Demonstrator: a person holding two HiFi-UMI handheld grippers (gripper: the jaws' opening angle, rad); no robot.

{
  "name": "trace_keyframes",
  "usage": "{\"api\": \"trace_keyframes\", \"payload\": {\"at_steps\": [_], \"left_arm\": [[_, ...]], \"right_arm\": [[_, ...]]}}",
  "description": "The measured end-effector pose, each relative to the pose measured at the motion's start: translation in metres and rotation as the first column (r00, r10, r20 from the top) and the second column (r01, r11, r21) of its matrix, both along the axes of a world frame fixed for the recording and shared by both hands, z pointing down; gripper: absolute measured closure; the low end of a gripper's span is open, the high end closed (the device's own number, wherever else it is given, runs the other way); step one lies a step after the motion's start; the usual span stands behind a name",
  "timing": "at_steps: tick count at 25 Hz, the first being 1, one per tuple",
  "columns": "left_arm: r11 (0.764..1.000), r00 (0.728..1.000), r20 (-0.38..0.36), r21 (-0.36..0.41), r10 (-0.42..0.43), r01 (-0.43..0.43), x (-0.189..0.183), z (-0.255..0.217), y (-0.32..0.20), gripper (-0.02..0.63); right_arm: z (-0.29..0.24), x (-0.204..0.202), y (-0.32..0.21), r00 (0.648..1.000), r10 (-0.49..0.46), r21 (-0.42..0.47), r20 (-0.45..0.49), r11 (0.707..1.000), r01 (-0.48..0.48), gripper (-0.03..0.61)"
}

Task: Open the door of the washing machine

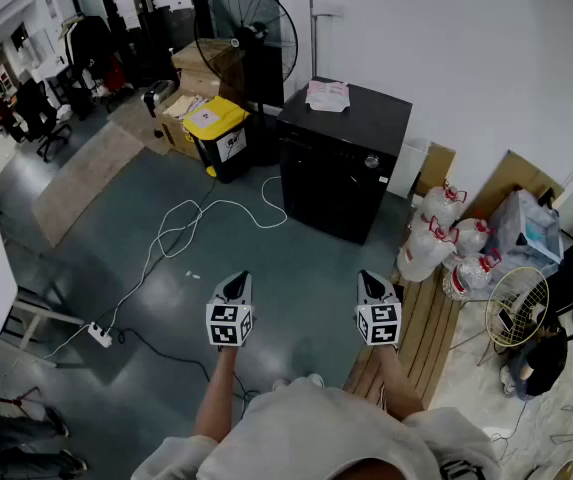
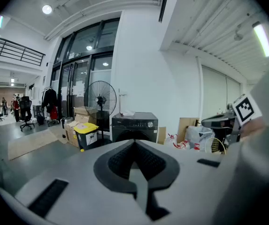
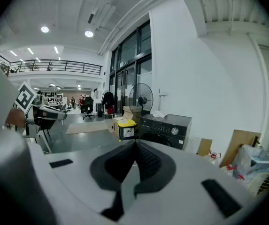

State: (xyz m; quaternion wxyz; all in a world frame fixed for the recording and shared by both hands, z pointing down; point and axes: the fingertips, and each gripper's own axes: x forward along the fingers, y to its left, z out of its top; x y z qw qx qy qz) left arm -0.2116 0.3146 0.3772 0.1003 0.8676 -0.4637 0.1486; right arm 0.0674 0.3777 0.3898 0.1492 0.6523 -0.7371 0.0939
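Observation:
The black washing machine stands against the white wall, its door facing me and closed; it also appears in the left gripper view and the right gripper view. White papers lie on its top. My left gripper and right gripper hang side by side over the grey floor, well short of the machine. Both are shut with nothing between the jaws. Each gripper's view shows its dark pads pressed together.
A yellow-lidded bin, cardboard boxes and a standing fan sit left of the machine. A white cable and power strip lie on the floor. Water jugs, a plastic bag and a small fan crowd the right.

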Motion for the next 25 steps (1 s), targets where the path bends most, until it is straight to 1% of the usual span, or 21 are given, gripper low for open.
{"api": "trace_keyframes", "payload": {"at_steps": [11,17,25], "left_arm": [[1.000,1.000,-0.005,-0.013,-0.001,0.001,0.002,0.010,0.001,0.606],[1.000,1.000,-0.001,-0.022,-0.007,0.007,0.014,0.013,-0.004,0.606],[1.000,1.000,0.005,-0.011,-0.029,0.029,0.037,0.013,-0.011,0.606]], "right_arm": [[0.009,-0.002,-0.003,1.000,-0.009,-0.014,0.000,1.000,0.009,0.580],[0.010,0.008,-0.008,1.000,-0.019,0.005,-0.015,1.000,0.019,0.578],[0.016,0.027,-0.021,0.998,-0.057,0.009,-0.028,0.998,0.057,0.578]]}}
